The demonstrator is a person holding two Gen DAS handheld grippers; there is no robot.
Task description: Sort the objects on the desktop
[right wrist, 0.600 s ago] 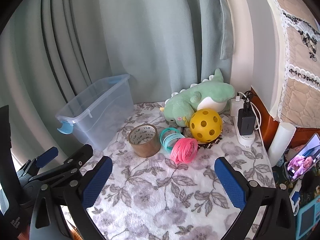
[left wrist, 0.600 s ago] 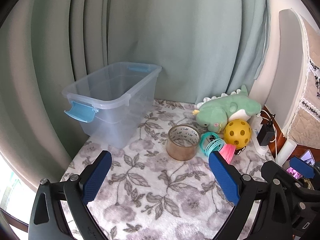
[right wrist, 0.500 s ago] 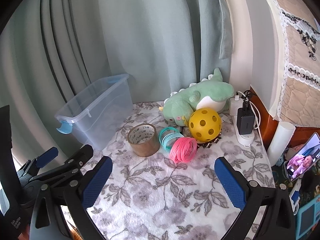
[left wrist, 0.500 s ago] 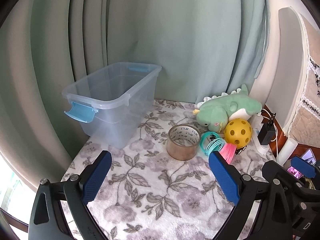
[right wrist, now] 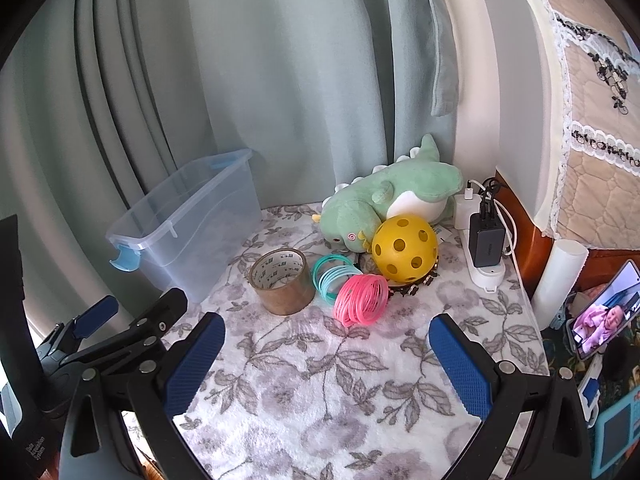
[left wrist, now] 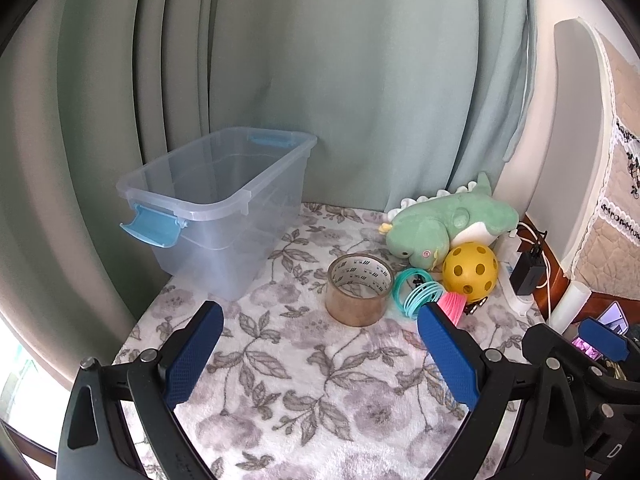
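1. Green curtains [left wrist: 360, 80] hang behind a surface [left wrist: 300, 380] under a flowered cloth.
2. At its back left stands a clear bin [left wrist: 224, 208], nothing in it.
3. Right of the bin sit a tape roll [left wrist: 358, 290], teal rings [right wrist: 334, 276], pink rings [right wrist: 362, 299], a yellow ball [right wrist: 405, 255] and a plush dinosaur [right wrist: 392, 204].
4. Left gripper [left wrist: 318, 354] and right gripper [right wrist: 326, 364] hover nearer, fingers spread wide, pinching nothing.

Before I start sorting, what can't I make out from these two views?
- Dark item under the yellow ball: mostly hidden by ball and pink rings, right view.
- Pink rings: half hidden behind the left gripper finger, left view.
- Bin floor: hazy through the wall.
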